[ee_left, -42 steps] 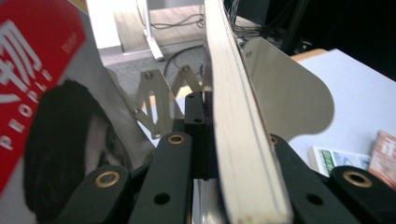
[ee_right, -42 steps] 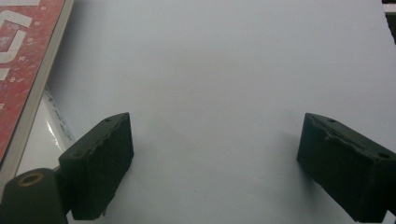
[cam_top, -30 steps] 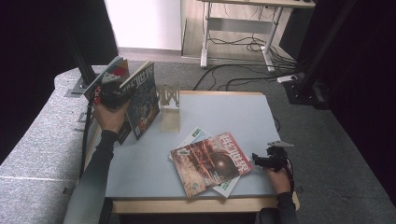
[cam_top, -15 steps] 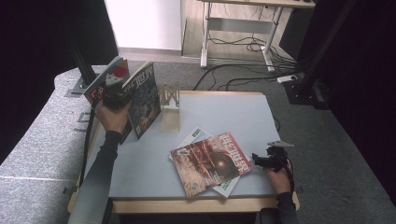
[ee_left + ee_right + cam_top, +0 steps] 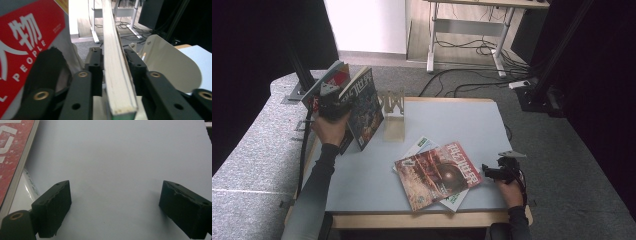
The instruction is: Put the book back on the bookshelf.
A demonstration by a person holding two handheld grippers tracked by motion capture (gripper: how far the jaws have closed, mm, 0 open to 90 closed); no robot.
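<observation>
We see the left gripper [image 5: 333, 101], jaws just easing apart, flanking an upright magazine [image 5: 364, 107] at the table's [image 5: 452, 120] left edge, while the right gripper [image 5: 492, 172] rests wide and empty.

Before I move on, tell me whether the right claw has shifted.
No. The right claw stays beside the red magazine, near the right edge of the table.

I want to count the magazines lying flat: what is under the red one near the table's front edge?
Under the red magazine lies a white and green one, peeking out at its far and near corners. Anything else beneath it is covered.
</observation>
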